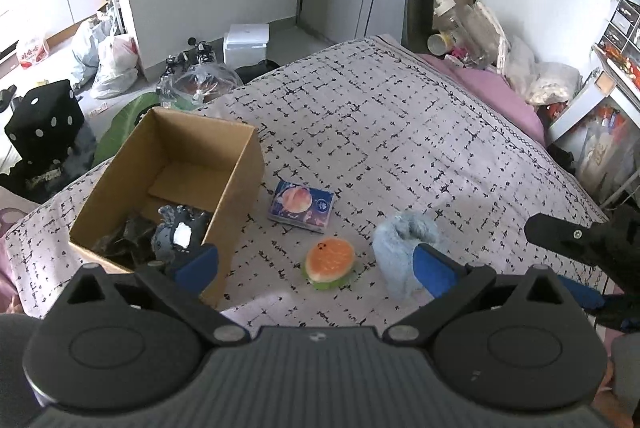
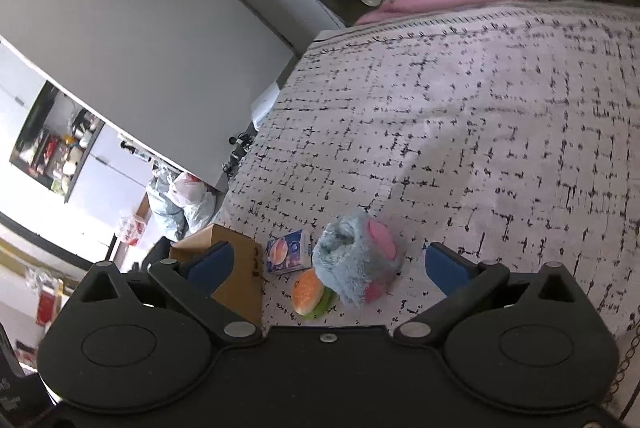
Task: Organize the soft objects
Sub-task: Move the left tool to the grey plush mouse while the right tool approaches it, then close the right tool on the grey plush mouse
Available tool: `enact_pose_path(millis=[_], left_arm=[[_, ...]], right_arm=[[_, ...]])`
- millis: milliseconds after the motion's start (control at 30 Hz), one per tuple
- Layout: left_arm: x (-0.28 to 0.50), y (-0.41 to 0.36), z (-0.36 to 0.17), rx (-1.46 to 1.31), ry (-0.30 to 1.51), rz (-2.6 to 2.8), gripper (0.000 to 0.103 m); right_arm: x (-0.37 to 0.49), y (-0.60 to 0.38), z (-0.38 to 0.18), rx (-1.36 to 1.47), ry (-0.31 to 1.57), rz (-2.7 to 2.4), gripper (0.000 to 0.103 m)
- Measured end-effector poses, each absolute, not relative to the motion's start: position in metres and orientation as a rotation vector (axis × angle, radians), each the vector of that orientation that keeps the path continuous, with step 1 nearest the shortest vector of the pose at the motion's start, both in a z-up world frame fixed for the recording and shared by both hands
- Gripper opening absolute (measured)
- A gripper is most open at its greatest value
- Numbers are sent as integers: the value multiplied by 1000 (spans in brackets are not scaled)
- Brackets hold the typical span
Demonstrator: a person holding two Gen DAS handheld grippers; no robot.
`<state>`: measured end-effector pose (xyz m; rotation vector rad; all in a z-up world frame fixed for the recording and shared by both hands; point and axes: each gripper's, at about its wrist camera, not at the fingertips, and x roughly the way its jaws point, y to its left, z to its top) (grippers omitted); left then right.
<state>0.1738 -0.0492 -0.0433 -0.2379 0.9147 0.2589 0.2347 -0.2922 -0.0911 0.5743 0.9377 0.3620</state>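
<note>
both grippers spread wide, nothing pinched: left gripper (image 1: 316, 260) over the burger plush (image 1: 330, 263), right gripper (image 2: 328, 264) facing the blue fuzzy plush (image 2: 356, 260), tissue pack (image 1: 301, 205) beside the cardboard box (image 1: 224, 196) on the bed (image 1: 400, 116)

You cannot see the lower part of the cardboard box (image 1: 168, 164) in the left wrist view: the left gripper (image 1: 316, 260) body covers its near corner. The dark items inside the box (image 1: 176, 232) overlap each other, so you cannot identify them individually. The blue plush toy (image 1: 404, 248) is partly hidden behind the blue pad of one finger (image 1: 432, 268). The right gripper (image 1: 576, 240) is cut off by the right edge of that picture.

In the right wrist view, the box (image 2: 236, 268) shows only one corner above the gripper body. The print on the small packet (image 2: 288, 252) is too small to read. The shelf clutter (image 2: 56, 152) at left is blurred.
</note>
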Motion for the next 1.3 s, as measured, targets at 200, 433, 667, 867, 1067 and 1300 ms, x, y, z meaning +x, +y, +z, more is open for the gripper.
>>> enact_pose_path(millis=[200,433,667,867,1067,1300], left_arm=[[182,-51,-51,-294,913,235,102],[197,-52,-63,-366,903,192,100],[214,-55,-81,-432,911,157,89],[229,-50,-102,-507,952,155,63],[242,-51,-120,-540,973,127,58],[260,-47,-144,-584,1012,109,39]], right_arm=[[240,-300,-104,661,965,361,103],[248,-306,-119,719,984,320,99],[261,-303,-139,770,1038,285,81],[270,-300,-148,784,1047,249,68],[277,-293,-163,794,1086,233,55],[286,-283,-171,787,1100,212,52]])
